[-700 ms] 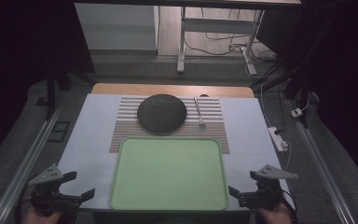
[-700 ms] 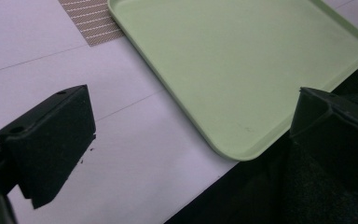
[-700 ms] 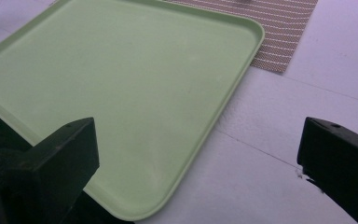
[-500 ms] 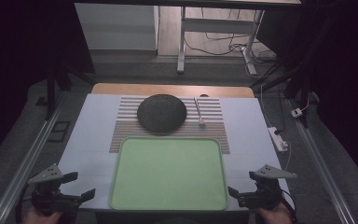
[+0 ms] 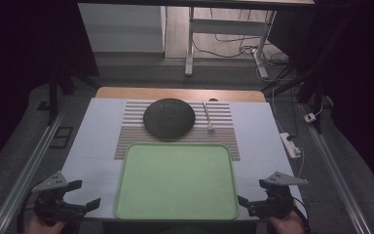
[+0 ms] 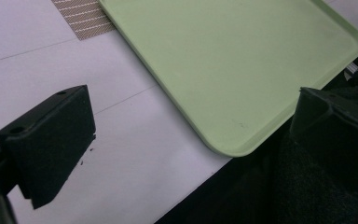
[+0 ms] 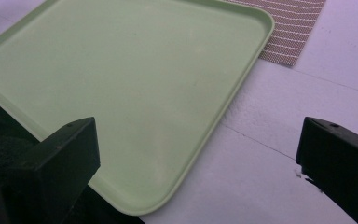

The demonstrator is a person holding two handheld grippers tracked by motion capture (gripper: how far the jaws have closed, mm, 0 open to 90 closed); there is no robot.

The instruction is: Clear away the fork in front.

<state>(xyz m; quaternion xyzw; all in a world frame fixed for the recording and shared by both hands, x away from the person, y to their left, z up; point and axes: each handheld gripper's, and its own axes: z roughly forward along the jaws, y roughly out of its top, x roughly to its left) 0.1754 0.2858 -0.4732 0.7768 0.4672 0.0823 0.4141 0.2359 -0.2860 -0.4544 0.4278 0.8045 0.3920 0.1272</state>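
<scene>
Fingers (image 6: 51,140) of both grippers spread wide, nothing between them, flanking the green tray (image 5: 175,180).
Left gripper (image 5: 85,204) and right gripper (image 5: 246,202) sit at the near tray corners, just off its raised rim. Tray is smooth matte plastic, rounded corners, bare inside, lying flat on the white tabletop (image 5: 97,141) and overlapping a striped woven mat (image 5: 224,134). Behind it on the mat: dark rough-textured dome (image 5: 169,117), thin pale stick-like utensil (image 5: 208,118) just beside. Black padded fingers, blocky.
</scene>
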